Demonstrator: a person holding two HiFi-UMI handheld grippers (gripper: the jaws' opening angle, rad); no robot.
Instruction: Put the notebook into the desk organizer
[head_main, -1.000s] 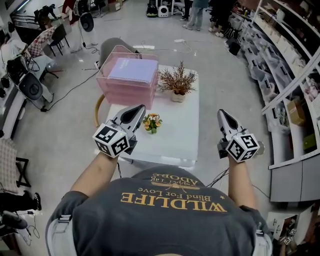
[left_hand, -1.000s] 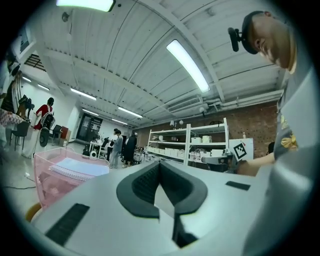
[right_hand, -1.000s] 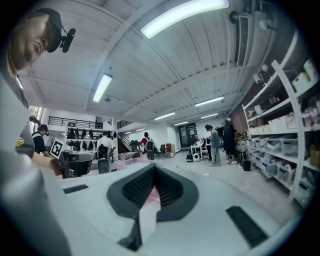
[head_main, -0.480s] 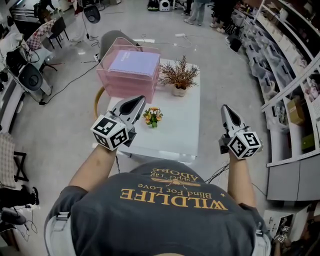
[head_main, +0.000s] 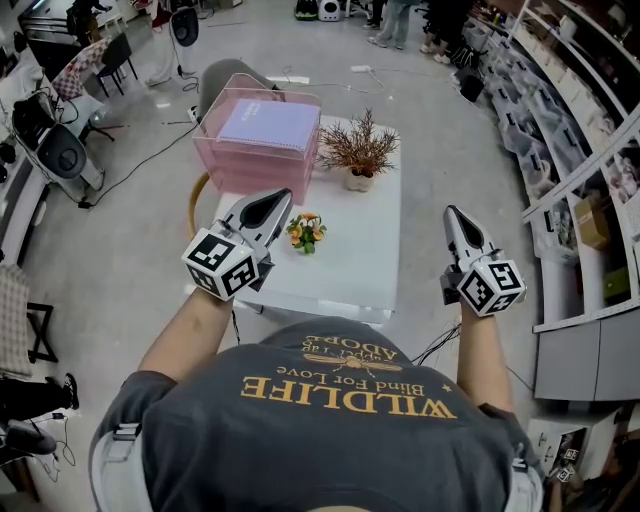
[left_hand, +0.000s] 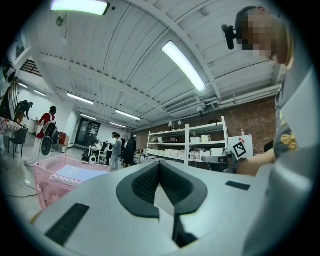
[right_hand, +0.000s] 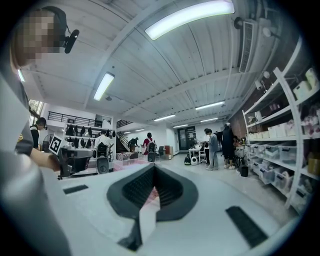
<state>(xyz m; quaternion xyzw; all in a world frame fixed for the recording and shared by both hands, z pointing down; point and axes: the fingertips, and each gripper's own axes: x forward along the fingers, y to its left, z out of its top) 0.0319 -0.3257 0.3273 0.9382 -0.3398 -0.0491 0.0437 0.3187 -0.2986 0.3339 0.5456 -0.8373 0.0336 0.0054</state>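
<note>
A lavender notebook (head_main: 268, 125) lies flat in the top tray of the pink clear desk organizer (head_main: 255, 168) at the white table's far left corner. In the left gripper view the organizer (left_hand: 47, 185) shows at lower left with the notebook (left_hand: 76, 173) in it. My left gripper (head_main: 274, 202) hovers level over the table's near left part, well short of the organizer, jaws shut and empty. My right gripper (head_main: 454, 216) hangs level off the table's right edge, jaws together with nothing held. Both gripper views look along closed jaws into the room.
On the white table (head_main: 355, 275) stand a potted dried plant (head_main: 357, 155) beside the organizer and a small flower bunch (head_main: 304, 231) just right of my left gripper. A chair (head_main: 225, 85) stands behind the table. Shelving (head_main: 590, 150) runs along the right; people stand far back.
The head view has tilted a little, so the table sits slightly lower in the picture. Both grippers keep about the same places and stay shut.
</note>
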